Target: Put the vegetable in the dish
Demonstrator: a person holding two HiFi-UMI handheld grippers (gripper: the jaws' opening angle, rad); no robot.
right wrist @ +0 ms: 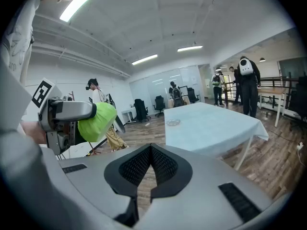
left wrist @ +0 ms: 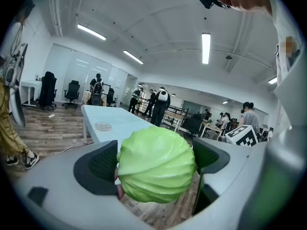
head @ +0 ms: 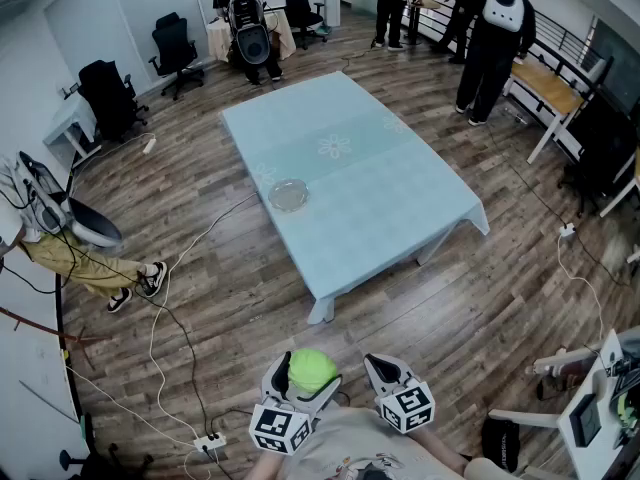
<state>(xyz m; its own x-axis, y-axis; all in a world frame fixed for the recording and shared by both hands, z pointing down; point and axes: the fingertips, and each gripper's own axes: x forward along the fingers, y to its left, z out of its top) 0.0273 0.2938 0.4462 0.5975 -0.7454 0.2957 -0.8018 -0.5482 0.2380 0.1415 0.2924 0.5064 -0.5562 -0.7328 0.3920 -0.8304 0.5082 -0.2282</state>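
Note:
A green cabbage [left wrist: 156, 164] fills the space between the jaws of my left gripper [head: 303, 380], which is shut on it; both dark pads press its sides. The cabbage [head: 311, 370] shows at the bottom of the head view, and the cabbage [right wrist: 96, 121] appears again at the left of the right gripper view. My right gripper [right wrist: 151, 169] is shut with nothing in it, its pads meeting; the right gripper [head: 385, 374] hangs beside the left one over the wooden floor. A clear glass dish [head: 288, 195] sits near the left edge of the light blue table [head: 370, 188], well ahead of both grippers.
Cables and a power strip [head: 208, 443] lie on the floor at the left. Several people [head: 497, 43] stand beyond the table's far right. Office chairs [head: 175, 50] line the back left. A person's legs [head: 100, 268] rest at the left.

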